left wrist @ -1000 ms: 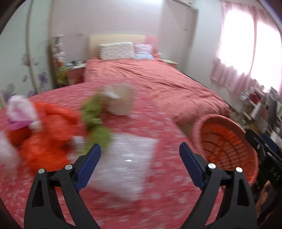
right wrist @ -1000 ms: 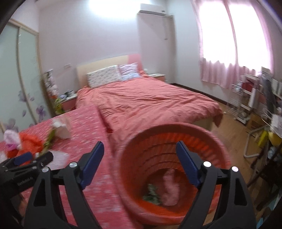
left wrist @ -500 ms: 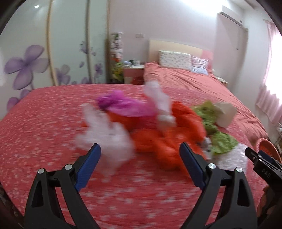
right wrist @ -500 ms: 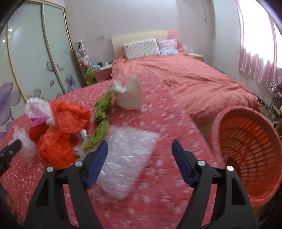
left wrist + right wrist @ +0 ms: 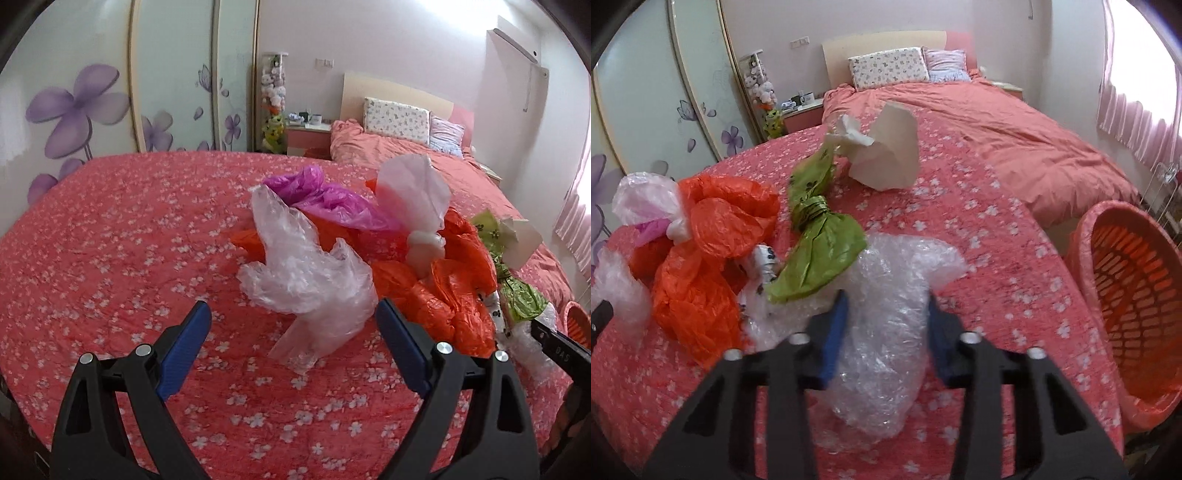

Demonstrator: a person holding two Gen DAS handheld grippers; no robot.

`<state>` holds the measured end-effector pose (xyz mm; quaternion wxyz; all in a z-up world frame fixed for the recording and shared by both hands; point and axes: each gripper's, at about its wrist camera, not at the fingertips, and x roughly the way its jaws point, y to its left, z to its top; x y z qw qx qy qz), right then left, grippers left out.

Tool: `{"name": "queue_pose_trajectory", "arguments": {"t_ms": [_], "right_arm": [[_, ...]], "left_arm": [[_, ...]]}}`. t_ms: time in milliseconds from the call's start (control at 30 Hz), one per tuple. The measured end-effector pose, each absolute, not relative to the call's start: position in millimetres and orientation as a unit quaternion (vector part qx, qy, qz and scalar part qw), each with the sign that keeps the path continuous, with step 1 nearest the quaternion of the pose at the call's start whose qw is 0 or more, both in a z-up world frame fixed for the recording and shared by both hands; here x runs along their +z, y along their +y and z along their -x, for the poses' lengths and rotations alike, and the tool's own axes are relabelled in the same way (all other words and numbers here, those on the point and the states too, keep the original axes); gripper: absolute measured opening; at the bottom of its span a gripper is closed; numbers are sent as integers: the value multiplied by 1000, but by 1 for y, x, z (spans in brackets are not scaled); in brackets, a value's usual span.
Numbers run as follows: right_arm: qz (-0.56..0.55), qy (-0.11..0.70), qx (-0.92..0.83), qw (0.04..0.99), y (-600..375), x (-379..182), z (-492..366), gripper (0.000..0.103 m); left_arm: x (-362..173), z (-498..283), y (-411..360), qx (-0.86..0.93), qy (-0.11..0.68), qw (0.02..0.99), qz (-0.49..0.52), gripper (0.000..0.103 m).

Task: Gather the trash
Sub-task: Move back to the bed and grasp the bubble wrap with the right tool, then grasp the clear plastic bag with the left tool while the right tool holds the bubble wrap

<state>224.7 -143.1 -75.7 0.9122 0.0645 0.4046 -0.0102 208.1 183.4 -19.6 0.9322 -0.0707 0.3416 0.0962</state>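
The right gripper is closing its blue-padded jaws around the crumpled clear bubble-wrap sheet, which is lying on the red floral bedspread with its long axis running straight ahead between the fingers. The left gripper is hanging with jaws spread wide and holding nothing, the crinkled clear plastic bag sitting just ahead between its fingers. The orange slatted plastic basket is standing off the bed's right edge, nearer the right gripper, so the lift probably swings rightward.
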Motion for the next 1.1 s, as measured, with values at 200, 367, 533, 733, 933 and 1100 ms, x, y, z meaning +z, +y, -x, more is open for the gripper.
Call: {"name": "queue_pose_trajectory", "arguments": {"t_ms": [200, 367, 533, 733, 933, 1100], "right_arm": [[-53, 389, -41, 919, -162, -69, -215, 22], [-61, 380, -56, 921, -179, -64, -205, 21], [-66, 376, -65, 922, -191, -63, -201, 21], [-66, 374, -69, 922, -195, -60, -197, 21], [-67, 363, -71, 927, -200, -50, -188, 21], [-70, 352, -73, 931, -203, -41, -177, 21]], "left_arm": [[-23, -222, 184, 99, 351, 928, 78, 90], [-32, -232, 184, 104, 366, 921, 82, 90], [-38, -239, 187, 98, 378, 915, 101, 88], [-40, -241, 189, 71, 388, 911, 122, 45], [-29, -226, 185, 62, 371, 919, 115, 36], [-14, -212, 178, 56, 357, 927, 105, 35]]}}
